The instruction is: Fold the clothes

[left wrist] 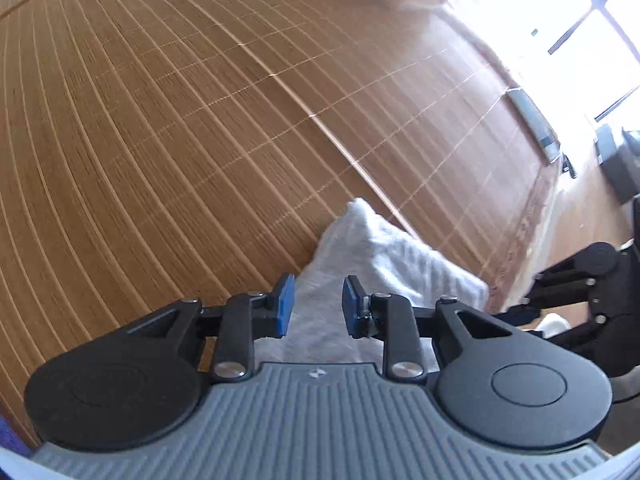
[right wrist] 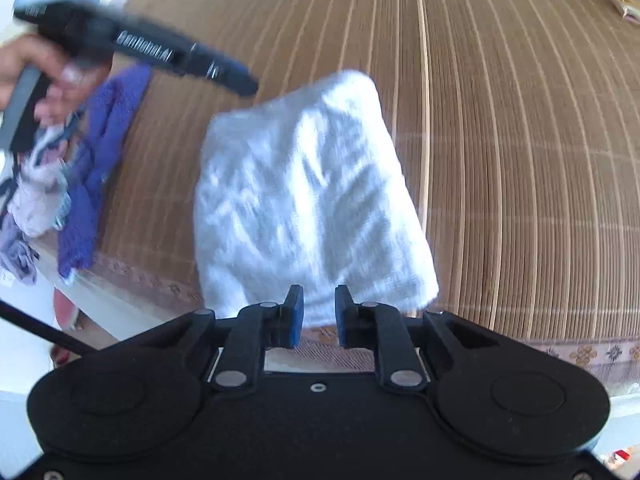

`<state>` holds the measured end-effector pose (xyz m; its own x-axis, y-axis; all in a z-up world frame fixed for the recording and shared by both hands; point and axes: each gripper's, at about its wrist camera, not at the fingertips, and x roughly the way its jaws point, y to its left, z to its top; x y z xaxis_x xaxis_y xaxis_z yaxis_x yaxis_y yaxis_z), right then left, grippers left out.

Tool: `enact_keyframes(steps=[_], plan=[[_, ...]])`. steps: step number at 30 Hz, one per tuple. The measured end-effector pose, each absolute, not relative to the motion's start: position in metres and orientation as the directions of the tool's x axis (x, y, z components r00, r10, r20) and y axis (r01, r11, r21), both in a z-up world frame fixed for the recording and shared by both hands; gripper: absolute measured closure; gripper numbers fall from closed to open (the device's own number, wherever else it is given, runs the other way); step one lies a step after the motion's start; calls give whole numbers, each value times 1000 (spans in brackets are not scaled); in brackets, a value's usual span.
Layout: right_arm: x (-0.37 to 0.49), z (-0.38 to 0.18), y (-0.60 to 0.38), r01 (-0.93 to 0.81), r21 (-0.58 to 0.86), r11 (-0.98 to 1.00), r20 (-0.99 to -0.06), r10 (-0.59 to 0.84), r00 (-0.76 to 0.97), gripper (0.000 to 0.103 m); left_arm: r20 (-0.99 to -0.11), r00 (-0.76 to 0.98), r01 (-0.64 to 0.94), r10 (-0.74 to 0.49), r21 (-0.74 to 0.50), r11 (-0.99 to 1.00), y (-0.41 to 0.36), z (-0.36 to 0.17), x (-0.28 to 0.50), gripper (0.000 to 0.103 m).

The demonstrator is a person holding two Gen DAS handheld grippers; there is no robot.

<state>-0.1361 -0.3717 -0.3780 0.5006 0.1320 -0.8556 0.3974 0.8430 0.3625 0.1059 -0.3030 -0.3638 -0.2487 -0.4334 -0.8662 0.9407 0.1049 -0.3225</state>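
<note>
A folded white towel lies flat on the woven bamboo mat, near the mat's patterned border. The right gripper hangs over the towel's near edge with its jaws slightly parted and nothing between the pads — the left gripper likewise stands parted above the cloth, gripping nothing. Off to one side sits a heap of purple and pale clothes.
</note>
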Motion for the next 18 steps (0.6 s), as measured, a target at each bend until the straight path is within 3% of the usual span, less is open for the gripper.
enact_keyframes(steps=[4,8,13,15,16,18], plan=[[-108,-371,-369,350,332,876,-820,85,566,74,-871,-284,930,-401,-351,104,-294,-380,73,72],[-73,-386,-372,298,257,919,-817,41,576,75,-908,-226,944,-352,-294,153,-283,-412,61,72],[-63,-403,-373,256,231,939,-836,56,547,75,-895,-225,912,-386,-333,241,-273,-415,66,72],[-70,-391,-375,277,248,928,-830,56,555,73,-879,-226,879,-420,-370,300,-261,-404,71,65],[-75,-385,-381,311,270,911,-823,51,565,71,-868,-229,857,-440,-394,332,-253,-398,74,60],[-87,-376,-391,377,308,873,-812,35,583,55,-854,-225,809,-469,-432,398,-236,-392,78,54]])
